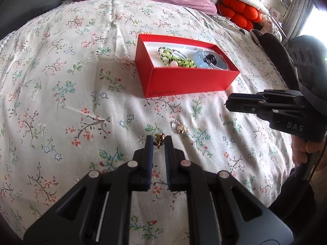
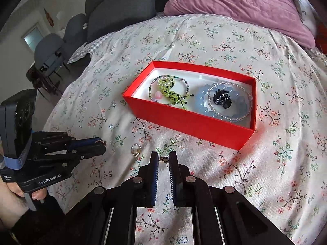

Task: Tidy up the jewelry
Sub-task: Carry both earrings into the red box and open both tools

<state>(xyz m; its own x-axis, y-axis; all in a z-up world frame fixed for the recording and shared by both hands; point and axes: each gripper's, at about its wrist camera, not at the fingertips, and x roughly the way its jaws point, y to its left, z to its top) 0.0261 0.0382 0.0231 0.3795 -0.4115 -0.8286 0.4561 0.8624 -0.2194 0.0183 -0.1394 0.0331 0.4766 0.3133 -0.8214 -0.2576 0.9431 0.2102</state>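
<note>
Floral bedspread underneath, pillows behind. Nearest: left gripper pinching a small gold earring; right gripper nipping a tiny gold piece, jaws nearly together. Just beyond, a silver ring loose on the cloth. Farther, red box holding beaded bracelets. Probably mid-pickup; next, carry over the rim, release gently.

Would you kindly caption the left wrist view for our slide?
Left gripper closes around a gold earring on the floral bedspread, near the red box.
</note>
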